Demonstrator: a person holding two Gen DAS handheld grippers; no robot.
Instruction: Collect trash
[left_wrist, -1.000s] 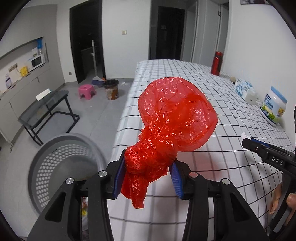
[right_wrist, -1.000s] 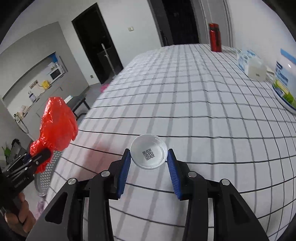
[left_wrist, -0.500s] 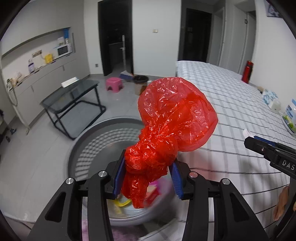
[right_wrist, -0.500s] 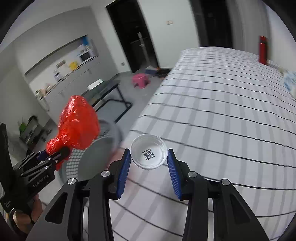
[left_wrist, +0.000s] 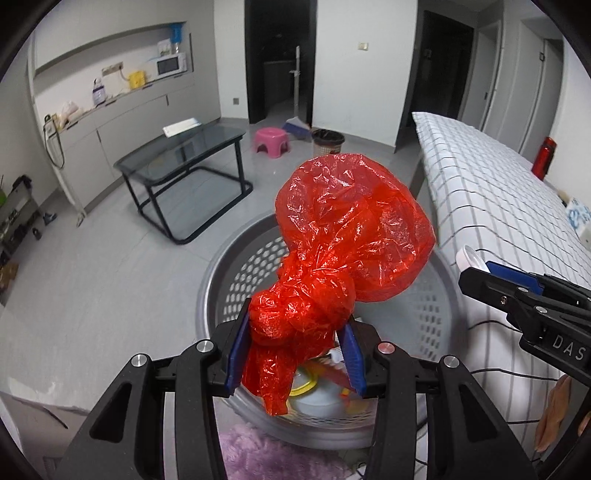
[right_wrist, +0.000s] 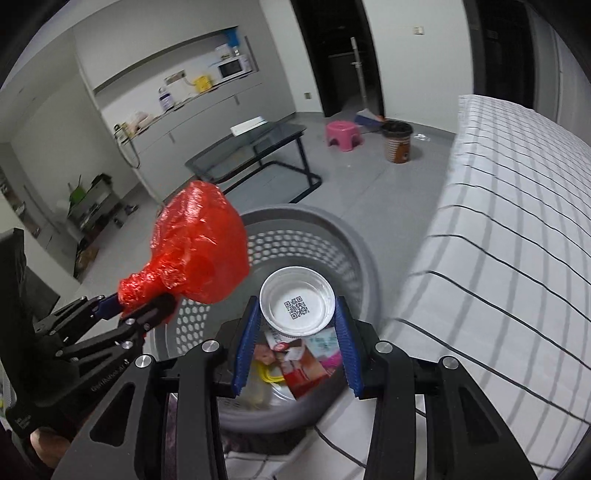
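A knotted red plastic bag (left_wrist: 347, 251) is pinched at its knot by my left gripper (left_wrist: 293, 356), which is shut on it. The bag hangs over a grey perforated basket (left_wrist: 221, 273) that holds several pieces of packaging. In the right wrist view the same red bag (right_wrist: 201, 245) and the left gripper (right_wrist: 142, 301) show at the left. My right gripper (right_wrist: 297, 347) is shut on a small white cup (right_wrist: 297, 301), bottom facing me with a QR code, above the grey basket (right_wrist: 354, 243). The left wrist view catches the right gripper (left_wrist: 476, 267) and the cup's rim (left_wrist: 469, 256) at the right.
A table with a white checked cloth (right_wrist: 517, 229) stands right of the basket. On the floor beyond are a dark glass side table (left_wrist: 184, 147), a pink stool (left_wrist: 271, 138) and a small brown bin (left_wrist: 327, 142). A purple fluffy mat (left_wrist: 258, 454) lies below the basket.
Both grippers swung left off the checked table and now hang over the grey basket. The red bag and the white cup stayed gripped throughout.
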